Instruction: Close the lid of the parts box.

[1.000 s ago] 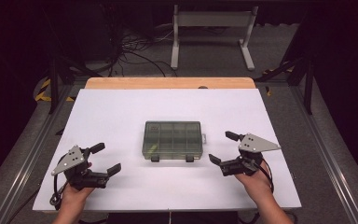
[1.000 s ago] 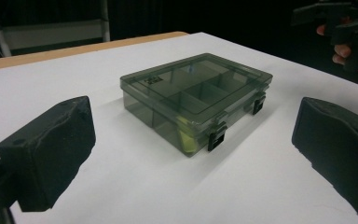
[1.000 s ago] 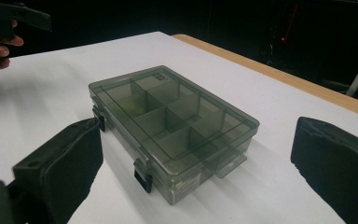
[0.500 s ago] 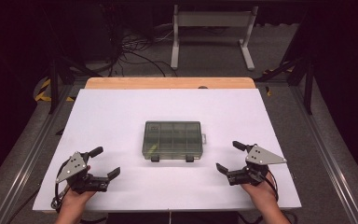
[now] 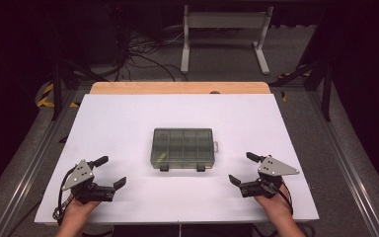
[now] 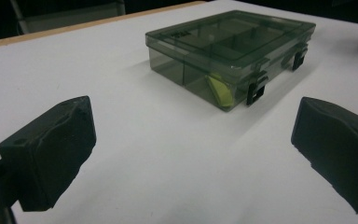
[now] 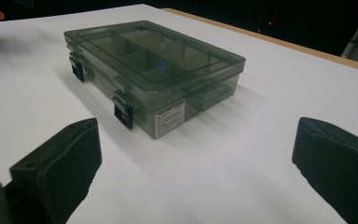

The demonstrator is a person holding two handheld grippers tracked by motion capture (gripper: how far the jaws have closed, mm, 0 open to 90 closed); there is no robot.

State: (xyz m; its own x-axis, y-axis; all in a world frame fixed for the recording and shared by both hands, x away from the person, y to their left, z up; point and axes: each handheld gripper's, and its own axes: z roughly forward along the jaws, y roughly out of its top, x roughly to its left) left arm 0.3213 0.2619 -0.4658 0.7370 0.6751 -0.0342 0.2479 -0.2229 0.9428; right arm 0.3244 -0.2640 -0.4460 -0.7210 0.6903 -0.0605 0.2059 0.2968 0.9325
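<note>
A smoky green see-through compartment box [image 5: 182,148] lies shut in the middle of the white table, its two dark latches [image 5: 201,168] facing the person. A yellow-green piece [image 6: 220,91] sits inside its near left compartment. My left gripper [image 5: 109,173] rests low at the front left, open and empty, jaws aimed toward the box [image 6: 228,51]. At the front right my right gripper [image 5: 242,169] is open and empty too, with the box [image 7: 154,65] ahead of its jaws. Both grippers stand well clear of the box.
The white table top [image 5: 128,118] has a wooden strip [image 5: 177,88] along its far edge. Beyond it stand a metal frame [image 5: 224,34] and loose cables [image 5: 138,49] on the floor. Dark rails run along both table sides.
Both grippers have drawn back toward the table's front edge, away from the box. Their jaws stay open. The box has not moved.
</note>
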